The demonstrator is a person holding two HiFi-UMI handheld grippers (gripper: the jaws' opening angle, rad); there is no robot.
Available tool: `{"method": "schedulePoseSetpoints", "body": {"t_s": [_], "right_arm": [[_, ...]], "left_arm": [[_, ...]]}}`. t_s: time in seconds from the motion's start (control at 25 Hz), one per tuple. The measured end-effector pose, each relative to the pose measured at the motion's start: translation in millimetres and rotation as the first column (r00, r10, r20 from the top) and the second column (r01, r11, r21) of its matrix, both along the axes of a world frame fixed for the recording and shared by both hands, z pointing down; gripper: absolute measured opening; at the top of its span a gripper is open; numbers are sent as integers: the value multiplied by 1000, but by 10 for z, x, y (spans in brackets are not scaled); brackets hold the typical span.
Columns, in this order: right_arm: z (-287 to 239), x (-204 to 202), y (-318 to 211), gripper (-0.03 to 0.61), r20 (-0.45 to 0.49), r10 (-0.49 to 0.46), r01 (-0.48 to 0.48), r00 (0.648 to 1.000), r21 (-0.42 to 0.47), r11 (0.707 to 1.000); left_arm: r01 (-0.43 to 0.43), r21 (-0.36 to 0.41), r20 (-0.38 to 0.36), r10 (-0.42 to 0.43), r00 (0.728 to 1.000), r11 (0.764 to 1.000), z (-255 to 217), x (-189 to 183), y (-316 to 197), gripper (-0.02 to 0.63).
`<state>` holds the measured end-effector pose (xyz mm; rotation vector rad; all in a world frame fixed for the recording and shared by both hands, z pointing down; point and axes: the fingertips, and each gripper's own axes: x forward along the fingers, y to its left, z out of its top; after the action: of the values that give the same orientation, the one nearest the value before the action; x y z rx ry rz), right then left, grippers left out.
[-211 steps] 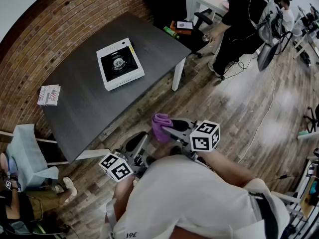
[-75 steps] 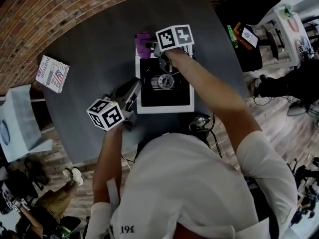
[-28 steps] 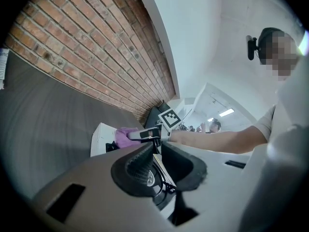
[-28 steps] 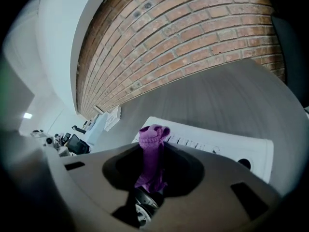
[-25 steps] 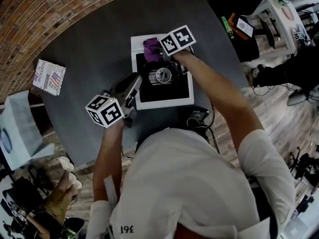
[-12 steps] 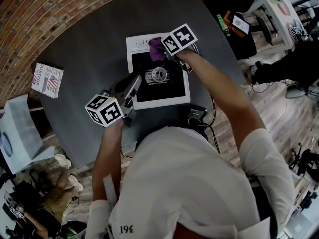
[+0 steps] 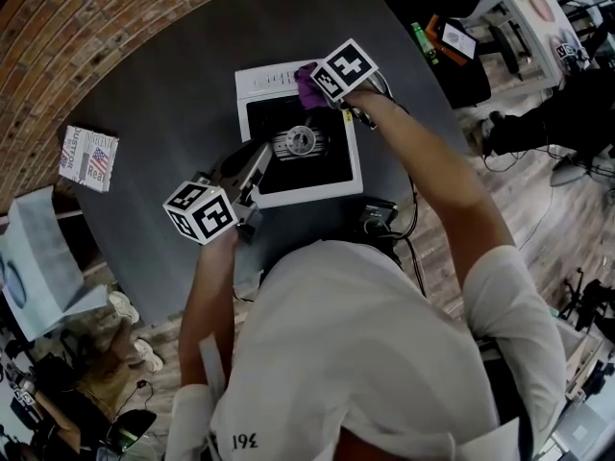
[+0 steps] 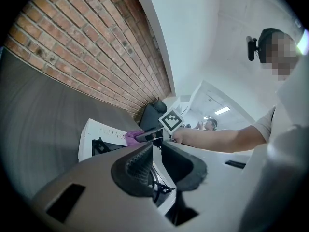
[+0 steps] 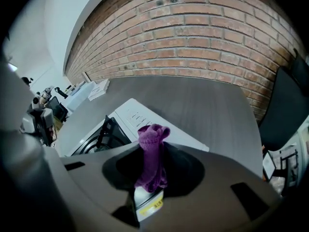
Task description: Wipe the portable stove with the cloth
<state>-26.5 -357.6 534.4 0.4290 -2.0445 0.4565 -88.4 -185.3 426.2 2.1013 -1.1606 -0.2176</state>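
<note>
Brick wall point(image 7: 58, 27) curves behind the dark grey bench point(image 7: 163, 94), and the portable stove point(image 7: 322, 166) sits on it in front of us, white-rimmed with a black top and a round burner point(image 7: 300, 142) in the middle; the right gripper point(image 9: 150, 175) reaches over the stove's far right corner, its fingers point(image 9: 186, 170) clamped on the purple cloth point(image 9: 151, 146), which stands bunched up past the tips; whether the cloth presses on the white rim we cannot tell.

The left gripper point(image 8: 155, 164) hangs at the stove's near left edge, fingers point(image 8: 137, 170) a narrow gap apart with nothing between them; contact with the stove is unclear.

We judge the wipe to be under way at the far rim; to do it well we would hold the clamp firm, tip the gripper so the loose tuft of cloth, not the fingers, meets the surface, and sweep along the rim in long passes; near the burner supports we should go lightly, since the cloth could snag; the left gripper could steady the stove against sliding.
</note>
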Motion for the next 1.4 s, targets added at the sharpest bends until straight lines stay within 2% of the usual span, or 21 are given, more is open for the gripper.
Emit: {"method": "schedulePoseSetpoints", "body": {"t_s": [0.2,0.56,0.76,0.96,1.16,1.4], "right_arm": [[-28,142,-143,107,-29,27,-25,999,60,998],[-28,374,-350,107,-32,117,-113,993,104,988],[-109,621,-507,107,-22,197,-191,980,165,968],[-297,862,-549,106,52,281,-286,958,205,936],[-378,1050,-433,106,124,354,-372,927,190,908],[-389,1158,-219,106,225,444,-472,867,89,877]], "left_arm": [[-4,1,-1,4,1000,1000,-12,15,1,61],[-12,1,2,12,1000,1000,-19,57,7,61],[-17,0,4,17,1000,1000,-7,58,22,61],[-40,-2,6,40,999,999,16,102,37,61],[-71,-6,40,71,997,997,64,152,67,61],[-95,3,137,94,986,995,100,241,111,61]]}}
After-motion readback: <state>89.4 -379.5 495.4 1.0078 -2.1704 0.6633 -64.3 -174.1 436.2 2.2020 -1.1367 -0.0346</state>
